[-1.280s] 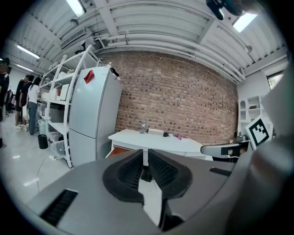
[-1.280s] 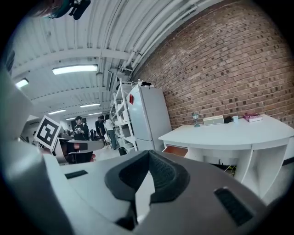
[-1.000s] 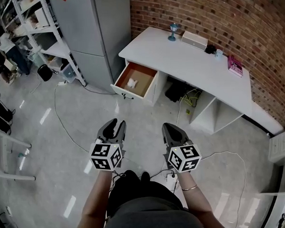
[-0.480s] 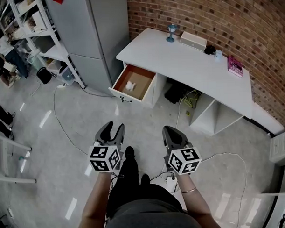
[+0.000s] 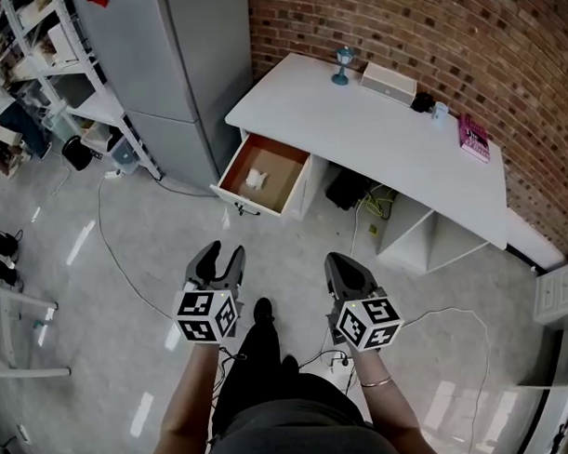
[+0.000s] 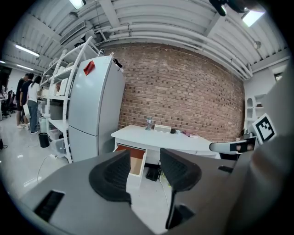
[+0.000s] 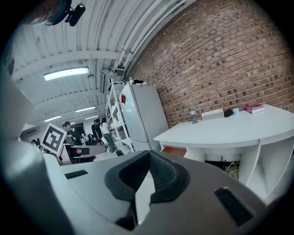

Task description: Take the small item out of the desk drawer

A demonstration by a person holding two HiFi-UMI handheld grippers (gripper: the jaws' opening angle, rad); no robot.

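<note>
Approach stage, head view. The drawer (image 5: pixel 284 167) of the white table (image 5: pixel 355 126) stands pulled out, so the small item (image 5: pixel 255 179), white, lies exposed on the drawer floor. Person is well apart from it, both tools low, pointing fwd. L hand-held gripper (image 5: pixel 218 256): jaws opening, nothing betw. them, prob. readied for the pick. R hand-held gripper (image 5: pixel 339 266): jaws together, empty.

My head view looks steeply down from high above the floor (image 5: pixel 100 274), with the desk (image 5: pixel 355 126) well ahead. Both gripper views sit low, facing level toward it; all three share desk, drawer (image 5: pixel 284 167) and fridge (image 5: pixel 166 58).
</note>
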